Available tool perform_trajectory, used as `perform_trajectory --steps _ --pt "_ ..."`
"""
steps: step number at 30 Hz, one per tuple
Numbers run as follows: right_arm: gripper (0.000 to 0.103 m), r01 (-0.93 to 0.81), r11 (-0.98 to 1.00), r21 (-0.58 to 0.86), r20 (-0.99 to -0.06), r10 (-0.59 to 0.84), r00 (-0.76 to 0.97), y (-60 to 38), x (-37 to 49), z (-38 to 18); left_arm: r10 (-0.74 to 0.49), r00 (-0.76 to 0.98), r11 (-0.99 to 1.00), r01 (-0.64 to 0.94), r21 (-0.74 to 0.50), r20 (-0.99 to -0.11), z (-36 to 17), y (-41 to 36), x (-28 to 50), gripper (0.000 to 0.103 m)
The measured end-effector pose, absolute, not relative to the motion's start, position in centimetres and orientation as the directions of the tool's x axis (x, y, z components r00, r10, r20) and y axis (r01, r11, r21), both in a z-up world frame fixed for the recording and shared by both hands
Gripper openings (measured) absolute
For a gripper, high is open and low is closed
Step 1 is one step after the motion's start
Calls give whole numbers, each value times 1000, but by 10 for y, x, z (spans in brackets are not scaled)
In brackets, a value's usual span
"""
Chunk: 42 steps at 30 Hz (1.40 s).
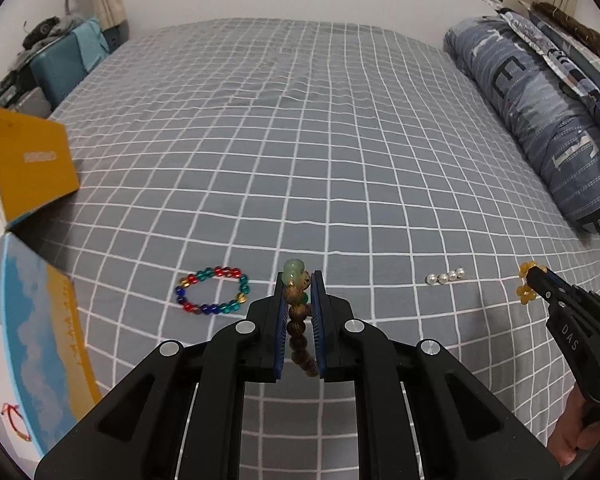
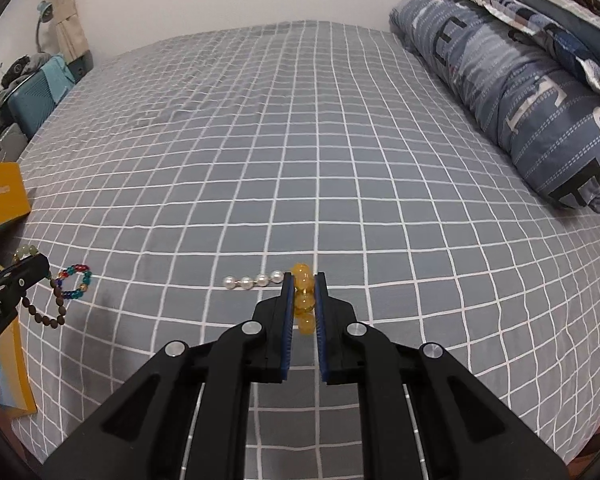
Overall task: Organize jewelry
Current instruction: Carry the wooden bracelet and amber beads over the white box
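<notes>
- Left wrist view: the left gripper (image 1: 298, 280) is clamped on a brown bead bracelet (image 1: 298, 328) that runs between its fingers. A multicoloured bracelet (image 1: 212, 291) lies left of the tips and a pearl strand (image 1: 446, 277) to the right, both on the bedsheet (image 1: 300, 140). The hanging beads could slip out if the grip is loose.
- Right wrist view: the right gripper (image 2: 303, 280) is clamped on a yellow bead bracelet (image 2: 303, 300), with the pearl strand just left of its tips. The smooth round beads could roll free, or the tips could snag the pearls.
</notes>
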State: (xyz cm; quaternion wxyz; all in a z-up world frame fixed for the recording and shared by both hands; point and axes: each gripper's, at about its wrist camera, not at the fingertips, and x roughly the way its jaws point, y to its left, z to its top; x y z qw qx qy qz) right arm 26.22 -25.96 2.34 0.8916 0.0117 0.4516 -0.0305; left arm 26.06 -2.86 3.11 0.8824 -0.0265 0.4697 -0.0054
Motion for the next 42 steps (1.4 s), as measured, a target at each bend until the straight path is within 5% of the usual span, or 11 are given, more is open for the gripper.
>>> perform_trajectory --steps 17,42 --pt "9 3 1000 12 -735 7 678 -229 221 56 -21 646 998 -34 -57 -763 67 5 210 11" --pt "9 -165 986 18 -744 124 656 -114 203 74 188 666 967 -252 19 -721 96 125 146 11"
